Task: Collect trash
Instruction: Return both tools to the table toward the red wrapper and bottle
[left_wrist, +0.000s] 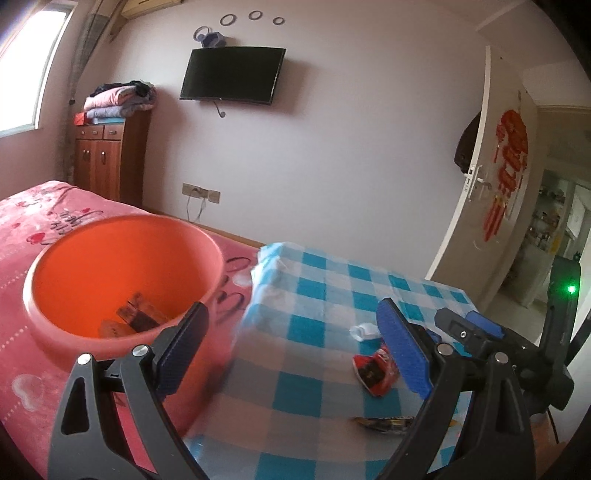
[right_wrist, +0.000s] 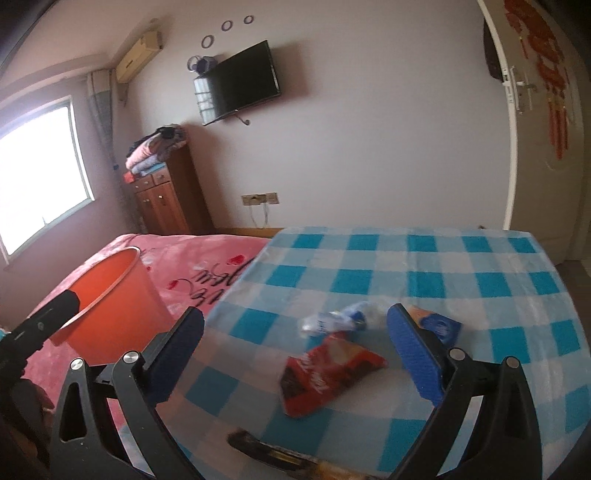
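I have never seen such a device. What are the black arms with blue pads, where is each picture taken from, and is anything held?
A person holds two hand grippers, each with a camera looking along its fingers. The left gripper and right gripper are both open and hold nothing. On the checked tablecloth lie a red wrapper, a crumpled white-blue wrapper and a dark wrapper. The orange bin on the pink bedspread already contains some trash.
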